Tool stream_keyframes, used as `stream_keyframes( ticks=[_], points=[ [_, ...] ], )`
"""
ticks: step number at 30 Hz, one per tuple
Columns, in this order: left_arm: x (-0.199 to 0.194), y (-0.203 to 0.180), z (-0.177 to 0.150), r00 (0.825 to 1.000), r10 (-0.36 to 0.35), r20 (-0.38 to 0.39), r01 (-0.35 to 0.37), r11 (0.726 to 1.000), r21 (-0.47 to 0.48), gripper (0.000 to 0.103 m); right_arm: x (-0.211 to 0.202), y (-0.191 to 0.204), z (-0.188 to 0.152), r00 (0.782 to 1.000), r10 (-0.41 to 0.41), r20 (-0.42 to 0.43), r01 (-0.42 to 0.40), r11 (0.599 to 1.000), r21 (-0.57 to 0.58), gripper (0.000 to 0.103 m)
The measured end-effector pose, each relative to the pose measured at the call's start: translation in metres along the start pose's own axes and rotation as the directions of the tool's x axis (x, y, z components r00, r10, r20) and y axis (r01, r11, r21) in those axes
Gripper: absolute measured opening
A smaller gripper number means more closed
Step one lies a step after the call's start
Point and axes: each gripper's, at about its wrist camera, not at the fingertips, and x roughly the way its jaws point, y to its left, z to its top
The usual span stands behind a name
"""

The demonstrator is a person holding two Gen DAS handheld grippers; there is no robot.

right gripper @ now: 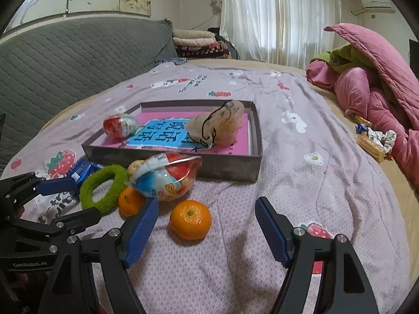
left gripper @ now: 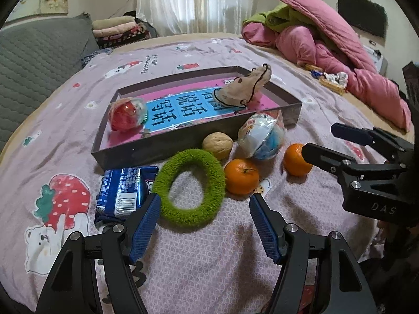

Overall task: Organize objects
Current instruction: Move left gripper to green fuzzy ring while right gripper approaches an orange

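Note:
A shallow dark box (left gripper: 167,141) (right gripper: 235,168) lies on the bed. It holds a pink and blue book (left gripper: 180,110), a red toy capsule (left gripper: 127,113) (right gripper: 119,125) and a beige pouch (left gripper: 244,87) (right gripper: 217,127). In front of the box lie a blue snack pack (left gripper: 121,192), a green fuzzy ring (left gripper: 189,187) (right gripper: 103,189), a walnut (left gripper: 217,145), a blue and white capsule (left gripper: 262,136) (right gripper: 167,176) and two oranges (left gripper: 241,175) (left gripper: 297,159) (right gripper: 190,219). My left gripper (left gripper: 204,204) is open just short of the ring. My right gripper (right gripper: 207,208) is open around the near orange.
A pink and green quilt heap (left gripper: 327,44) (right gripper: 371,83) lies at the far right with snack wrappers (right gripper: 374,141) beside it. A grey quilted headboard (right gripper: 65,60) and folded blankets (right gripper: 199,43) stand at the back left. The bedsheet (left gripper: 209,261) has strawberry and bear prints.

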Motion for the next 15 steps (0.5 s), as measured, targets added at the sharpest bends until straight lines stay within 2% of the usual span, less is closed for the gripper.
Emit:
stream_keyframes(
  ticks=[6,15],
  points=[
    [0.013,0.001,-0.001,1.000,0.010,-0.020,-0.009,1.000,0.011,0.071,0.005,0.001,-0.001,1.000,0.000,-0.017,0.000,1.000,-0.010,0.076],
    [0.024,0.002,0.004,1.000,0.009,-0.020,-0.009,1.000,0.023,0.065,0.019,0.007,-0.007,0.998,-0.001,-0.061,-0.001,0.999,-0.036,0.076]
  ],
)
